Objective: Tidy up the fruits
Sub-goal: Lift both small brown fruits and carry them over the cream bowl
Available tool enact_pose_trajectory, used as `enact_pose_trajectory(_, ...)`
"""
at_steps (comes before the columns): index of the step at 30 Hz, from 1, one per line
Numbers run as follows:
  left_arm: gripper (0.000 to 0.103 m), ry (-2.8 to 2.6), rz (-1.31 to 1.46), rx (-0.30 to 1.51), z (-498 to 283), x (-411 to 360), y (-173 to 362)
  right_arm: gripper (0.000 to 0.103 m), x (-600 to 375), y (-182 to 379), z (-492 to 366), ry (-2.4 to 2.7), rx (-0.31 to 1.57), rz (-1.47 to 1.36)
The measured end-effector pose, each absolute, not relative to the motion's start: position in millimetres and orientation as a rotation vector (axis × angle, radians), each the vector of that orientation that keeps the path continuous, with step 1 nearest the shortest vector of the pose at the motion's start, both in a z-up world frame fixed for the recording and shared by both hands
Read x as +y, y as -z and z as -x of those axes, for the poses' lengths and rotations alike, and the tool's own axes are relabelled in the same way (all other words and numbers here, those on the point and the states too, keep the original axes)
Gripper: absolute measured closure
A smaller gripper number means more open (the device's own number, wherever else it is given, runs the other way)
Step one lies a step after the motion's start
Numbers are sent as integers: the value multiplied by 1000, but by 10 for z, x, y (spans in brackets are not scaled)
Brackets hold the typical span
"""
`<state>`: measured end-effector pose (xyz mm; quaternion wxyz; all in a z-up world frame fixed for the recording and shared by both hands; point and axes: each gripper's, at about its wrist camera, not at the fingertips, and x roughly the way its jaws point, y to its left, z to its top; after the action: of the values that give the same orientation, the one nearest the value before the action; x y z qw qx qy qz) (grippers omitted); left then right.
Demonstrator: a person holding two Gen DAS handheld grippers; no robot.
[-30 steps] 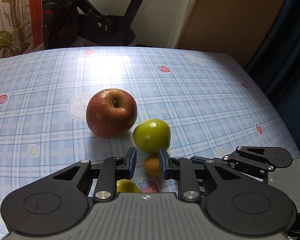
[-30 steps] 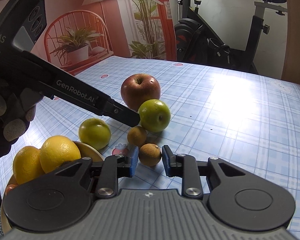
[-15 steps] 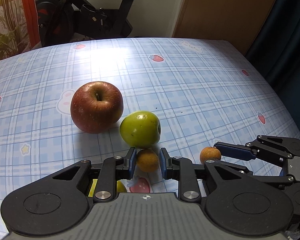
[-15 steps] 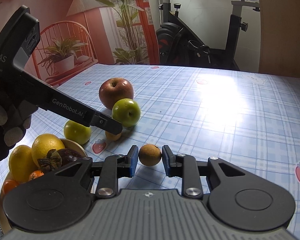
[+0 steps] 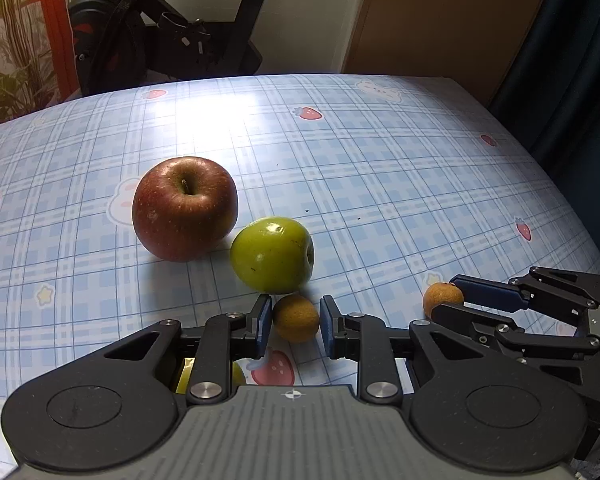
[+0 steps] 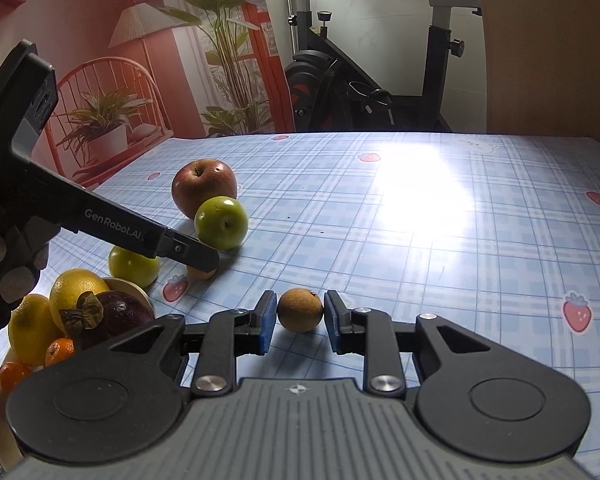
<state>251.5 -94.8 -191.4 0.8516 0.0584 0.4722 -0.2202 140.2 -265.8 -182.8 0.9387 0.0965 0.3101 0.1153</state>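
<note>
My left gripper (image 5: pixel 293 323) straddles a small brown-orange round fruit (image 5: pixel 296 319) on the blue plaid tablecloth, pads close beside it with thin gaps. A green apple (image 5: pixel 272 255) sits just beyond it and a red apple (image 5: pixel 185 208) farther left. My right gripper (image 6: pixel 298 320) brackets a second small brown fruit (image 6: pixel 300 309), pads near both sides; it also shows in the left wrist view (image 5: pixel 442 297). The left gripper (image 6: pixel 196 257) appears in the right wrist view beside a yellow-green apple (image 6: pixel 134 266).
A bowl (image 6: pixel 130 286) at the near left holds lemons (image 6: pixel 74 294), a dark mangosteen (image 6: pixel 114 314) and small oranges (image 6: pixel 60 352). An exercise bike (image 6: pixel 360 92) and plants stand beyond the far table edge. The table's right edge (image 5: pixel 572 208) drops off by a dark curtain.
Both grippers have pulled back from the apples. The right gripper moved right with the second small fruit staying between its pads. The left gripper's jaws have widened slightly around its fruit.
</note>
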Motion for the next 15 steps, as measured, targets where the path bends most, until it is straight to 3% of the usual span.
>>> enact_pose_trajectory(15,76,488,-117,925,-2224,-910,1719,75,-2686,1687,-1227,-210,598,-230)
